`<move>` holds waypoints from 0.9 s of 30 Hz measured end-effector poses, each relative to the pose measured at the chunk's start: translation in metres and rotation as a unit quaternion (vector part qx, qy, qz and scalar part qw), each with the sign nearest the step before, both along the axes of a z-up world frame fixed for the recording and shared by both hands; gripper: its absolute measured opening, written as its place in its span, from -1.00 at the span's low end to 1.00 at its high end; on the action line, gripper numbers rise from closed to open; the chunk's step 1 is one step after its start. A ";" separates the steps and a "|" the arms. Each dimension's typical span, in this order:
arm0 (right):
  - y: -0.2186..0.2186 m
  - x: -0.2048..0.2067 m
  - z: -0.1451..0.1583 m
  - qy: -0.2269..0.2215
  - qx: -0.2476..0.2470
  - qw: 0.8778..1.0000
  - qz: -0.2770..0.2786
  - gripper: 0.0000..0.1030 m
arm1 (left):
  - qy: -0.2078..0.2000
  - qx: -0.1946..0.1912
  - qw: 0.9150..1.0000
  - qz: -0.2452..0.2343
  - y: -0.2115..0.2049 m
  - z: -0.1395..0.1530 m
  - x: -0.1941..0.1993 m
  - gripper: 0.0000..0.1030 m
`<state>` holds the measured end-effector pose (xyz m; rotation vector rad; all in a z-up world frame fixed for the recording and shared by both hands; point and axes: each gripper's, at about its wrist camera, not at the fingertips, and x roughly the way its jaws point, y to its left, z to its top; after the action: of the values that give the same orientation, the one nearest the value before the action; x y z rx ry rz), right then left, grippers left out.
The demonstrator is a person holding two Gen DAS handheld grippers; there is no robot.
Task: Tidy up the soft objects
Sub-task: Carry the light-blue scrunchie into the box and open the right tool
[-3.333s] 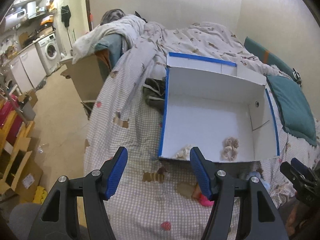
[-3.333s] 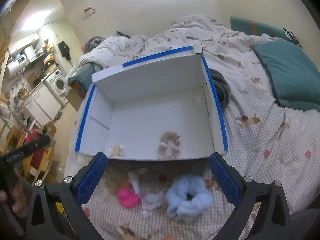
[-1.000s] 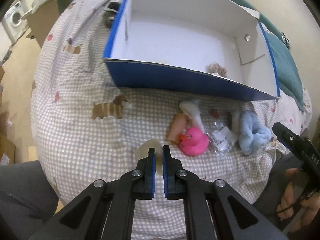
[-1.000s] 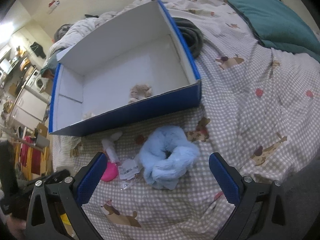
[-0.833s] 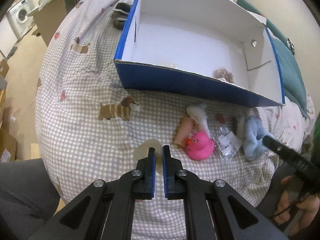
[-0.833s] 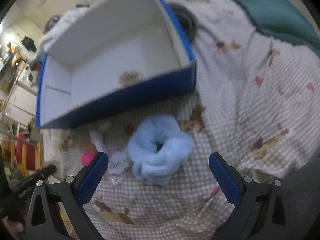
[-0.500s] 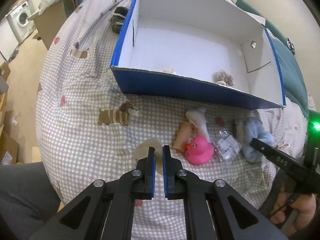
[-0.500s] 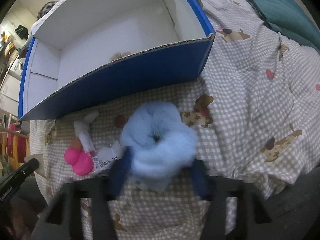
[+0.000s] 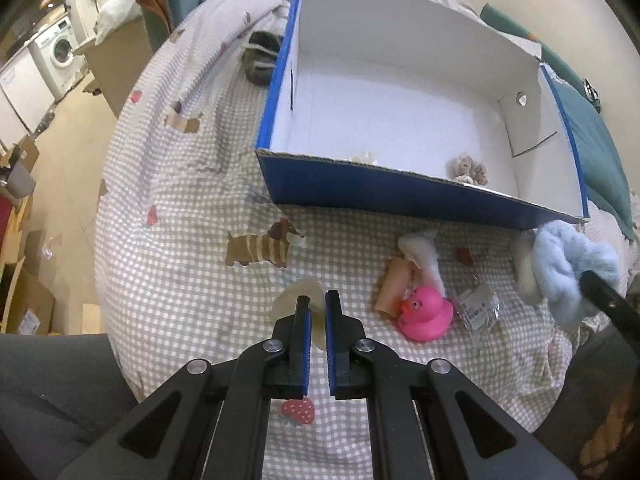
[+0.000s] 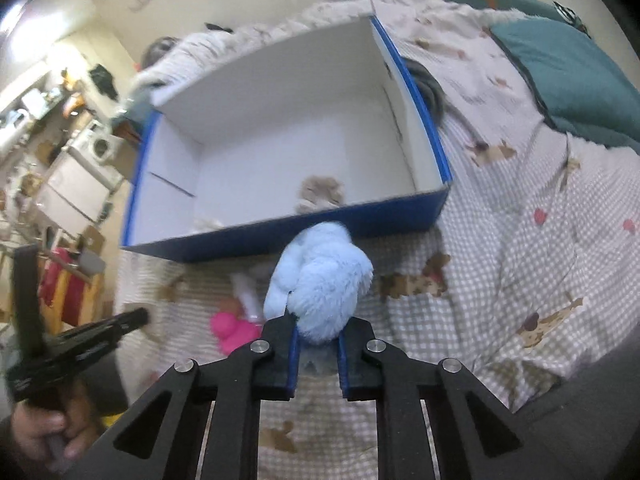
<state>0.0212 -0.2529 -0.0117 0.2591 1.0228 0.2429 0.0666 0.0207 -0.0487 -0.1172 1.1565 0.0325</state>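
The right gripper, wide a second ago, is closing on the fluffy blue scrunchie (now lifted off the bedspread), just before the blue box; boxing it likely follows.

No readable text appeared anywhere in either view. A white barcode label on the clear plastic packet lying on the bed beside the pink rubber duck was too small to make out.
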 end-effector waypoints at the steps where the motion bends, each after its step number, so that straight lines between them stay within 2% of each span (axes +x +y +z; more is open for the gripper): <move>1: -0.001 -0.004 0.006 -0.009 0.009 1.000 0.007 -0.70 | -0.007 -0.001 1.000 -0.001 0.001 0.003 -0.003 -0.88; 6: 0.000 -0.014 0.026 -0.043 0.037 0.998 0.028 -0.70 | -0.023 0.001 1.000 0.008 0.007 0.029 -0.015 -0.88; 12: -0.010 -0.016 0.040 -0.061 0.075 0.995 0.019 -0.70 | -0.051 -0.004 0.999 0.000 0.007 0.070 -0.014 -0.88; 19: -0.012 0.006 0.061 -0.081 0.090 0.992 0.025 -0.70 | -0.084 -0.031 0.996 -0.020 0.008 0.093 0.017 -0.88; 23: -0.006 0.028 0.070 -0.094 0.090 0.991 0.033 -0.70 | -0.111 -0.058 0.991 -0.053 0.004 0.104 0.039 -0.88; 27: 0.001 0.054 0.070 -0.099 0.088 0.990 0.039 -0.70 | -0.116 -0.040 0.991 -0.061 -0.004 0.103 0.062 -0.88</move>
<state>0.0752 -0.2520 0.0583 0.3472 0.8165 0.4223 0.1284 0.0169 0.0541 -0.1170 0.9314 -0.1336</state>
